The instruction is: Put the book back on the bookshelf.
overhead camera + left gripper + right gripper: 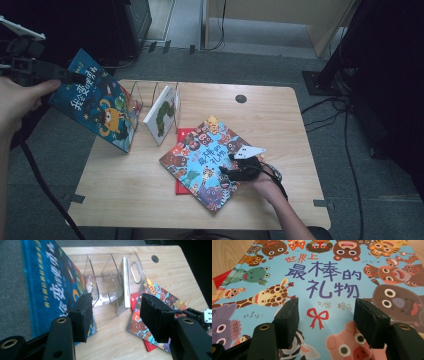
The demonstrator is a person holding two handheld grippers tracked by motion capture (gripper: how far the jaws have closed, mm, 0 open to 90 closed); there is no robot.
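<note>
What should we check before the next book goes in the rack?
1. Left hand-held gripper empty: ok, jaws open.
2. Blue book steady: cannot tell, it leans beside the clear rack at the table edge.
3. Free slot in rack: ok.
4. Right hand-held gripper open over animal book: ok.
5. Animal book gripped: not ok, it lies flat on the red book.

Both hand-held grippers are black. The left gripper (pixel 113 315) has two blocky matte fingers (pixel 82 315) on arms with brass-ringed screw holes at 7 and 4 o'clock. The right gripper (pixel 239 167) carries a pale three-cornered plate at 1 o'clock and trails a black cable (pixel 280 186).
</note>
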